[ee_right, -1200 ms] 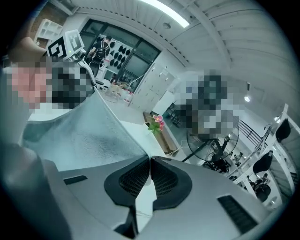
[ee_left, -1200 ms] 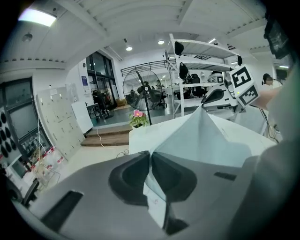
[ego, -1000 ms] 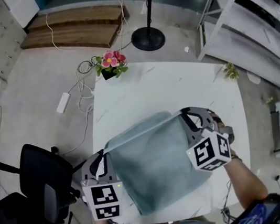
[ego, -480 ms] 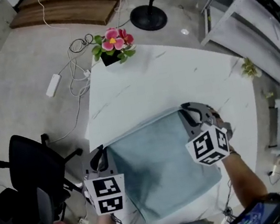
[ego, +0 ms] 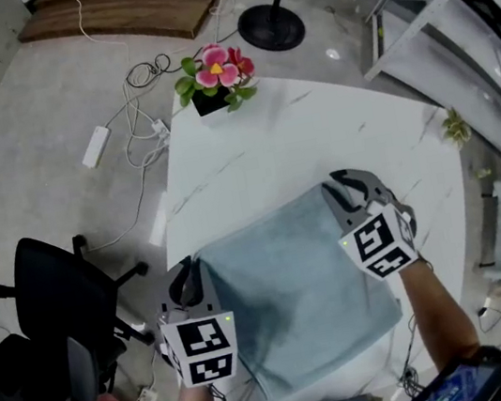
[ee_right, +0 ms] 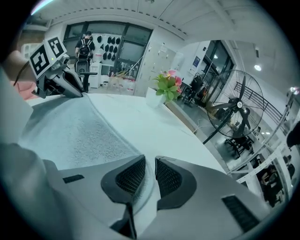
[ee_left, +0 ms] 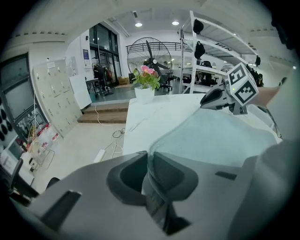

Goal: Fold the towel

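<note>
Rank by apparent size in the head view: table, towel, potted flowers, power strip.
1. table
2. towel
3. potted flowers
4. power strip
The power strip lies on the floor, farther away, so it may look undersized.

Both grippers pitch downward at the towel's [ego: 295, 297] far corners, with the forearms trailing back over its near side. The left gripper's [ee_left: 147, 157] jaws have just been opening, yet its pads touch the corner between them. The right gripper's [ee_right: 150, 161] jaws have been opening too (a plainer gap), with the towel's edge lying loose between them.
</note>
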The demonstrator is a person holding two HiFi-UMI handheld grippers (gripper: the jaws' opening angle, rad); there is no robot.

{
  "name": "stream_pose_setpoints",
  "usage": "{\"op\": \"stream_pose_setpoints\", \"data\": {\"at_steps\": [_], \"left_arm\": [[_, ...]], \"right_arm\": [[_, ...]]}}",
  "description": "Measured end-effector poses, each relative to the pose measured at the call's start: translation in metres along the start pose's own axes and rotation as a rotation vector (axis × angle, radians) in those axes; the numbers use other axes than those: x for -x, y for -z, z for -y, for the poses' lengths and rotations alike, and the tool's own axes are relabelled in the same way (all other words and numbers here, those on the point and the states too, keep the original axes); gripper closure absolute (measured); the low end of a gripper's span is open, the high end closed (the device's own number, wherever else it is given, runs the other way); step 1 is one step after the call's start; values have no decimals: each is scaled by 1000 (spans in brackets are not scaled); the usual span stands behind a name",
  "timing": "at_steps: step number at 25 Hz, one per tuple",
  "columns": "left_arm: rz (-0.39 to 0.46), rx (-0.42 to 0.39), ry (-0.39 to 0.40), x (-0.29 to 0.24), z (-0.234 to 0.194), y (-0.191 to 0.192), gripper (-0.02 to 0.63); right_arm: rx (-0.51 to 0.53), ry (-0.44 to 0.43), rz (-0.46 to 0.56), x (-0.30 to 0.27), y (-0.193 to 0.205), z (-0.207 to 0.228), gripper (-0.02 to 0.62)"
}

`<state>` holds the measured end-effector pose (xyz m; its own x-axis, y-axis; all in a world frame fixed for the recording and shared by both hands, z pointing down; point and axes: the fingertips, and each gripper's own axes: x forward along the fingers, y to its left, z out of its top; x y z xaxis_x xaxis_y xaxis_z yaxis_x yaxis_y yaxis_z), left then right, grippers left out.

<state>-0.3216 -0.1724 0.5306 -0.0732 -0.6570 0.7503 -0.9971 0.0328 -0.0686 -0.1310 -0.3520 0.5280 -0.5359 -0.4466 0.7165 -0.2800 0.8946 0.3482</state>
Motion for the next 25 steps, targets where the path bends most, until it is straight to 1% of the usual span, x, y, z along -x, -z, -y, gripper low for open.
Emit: {"op": "stream_pose_setpoints", "data": {"at_steps": [2,3,5,6,8,9,10,11,12,13,14,15,16,18,20,21,22,23,25], "left_arm": [[4,-2,3,0,0,-1,560],[9,0,4,1,0,-2,558],[25,8,4,4,-2,-4,551],[30,12,3,4,-3,-4,544],[33,16,-1,3,-5,-3,530],[35,16,-2,3,-5,-3,525],[41,13,-2,3,-4,-4,522],[53,8,-1,5,-3,-7,516],[72,3,0,9,-2,-13,495],[93,-1,-1,14,-3,-19,473],[111,-3,-5,19,-4,-24,450],[126,-1,-15,26,-7,-29,425],[140,6,-31,34,-11,-33,409],[168,35,-77,57,-20,-38,403],[205,82,-99,86,-22,-40,404],[231,109,-89,102,-18,-41,410],[261,132,-66,118,-10,-40,430],[288,149,-33,132,3,-36,463],[305,162,44,151,38,-16,520]], "right_arm": [[-47,-22,2,1,-1,3,509],[-75,-26,14,5,-4,5,490],[-102,-17,45,15,-10,11,486],[-88,-11,45,16,-9,11,488],[-11,-5,8,9,2,6,487],[19,-5,-1,5,6,4,497],[18,-15,6,3,6,2,511],[-20,-35,30,5,2,2,503],[-89,-65,74,11,-5,5,472],[-172,-100,132,19,-15,9,469],[-250,-133,193,28,-25,15,451],[-305,-154,249,37,-33,21,438],[-332,-162,292,48,-40,27,434],[-320,-158,335,70,-47,33,434],[-271,-158,337,97,-42,28,436],[-235,-163,328,111,-35,22,445],[-194,-174,318,126,-27,12,468],[-154,-192,309,140,-17,0,499],[-92,-245,282,168,6,-31,531]]}}
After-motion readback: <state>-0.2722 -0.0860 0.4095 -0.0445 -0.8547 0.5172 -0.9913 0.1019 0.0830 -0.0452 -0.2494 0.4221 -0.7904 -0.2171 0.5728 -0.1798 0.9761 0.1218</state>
